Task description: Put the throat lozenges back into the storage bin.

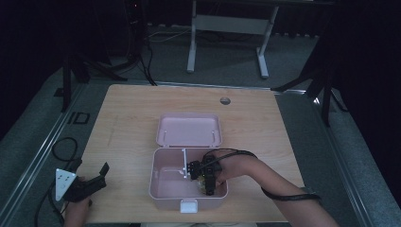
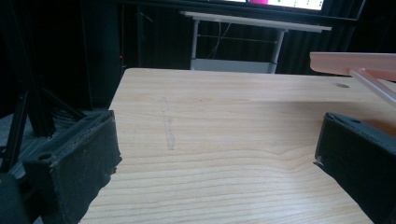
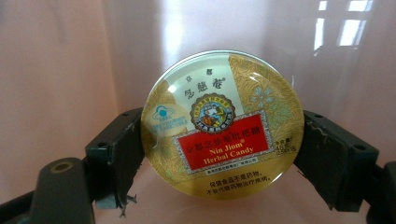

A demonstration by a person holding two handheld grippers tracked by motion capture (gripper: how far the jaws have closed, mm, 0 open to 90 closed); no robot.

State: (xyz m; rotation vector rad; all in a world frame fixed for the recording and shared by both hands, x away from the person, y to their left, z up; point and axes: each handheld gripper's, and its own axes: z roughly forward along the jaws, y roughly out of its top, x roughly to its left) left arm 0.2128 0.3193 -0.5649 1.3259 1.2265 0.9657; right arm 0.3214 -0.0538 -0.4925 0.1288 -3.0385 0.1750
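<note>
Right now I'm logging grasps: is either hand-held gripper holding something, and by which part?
The right hand-held gripper clamps a round candy tin by opposite sides of its rim, inside the pink box. The left hand-held gripper is open, holding nothing.

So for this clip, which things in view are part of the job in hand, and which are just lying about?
In use:
- round candy tin, clamped in the right hand-held gripper
- pink lunch box, lid open, where the tin is being held
- white divider inside the box

Just about:
- left hand-held gripper, open, idle at the table edge
- white desk frame behind
</note>
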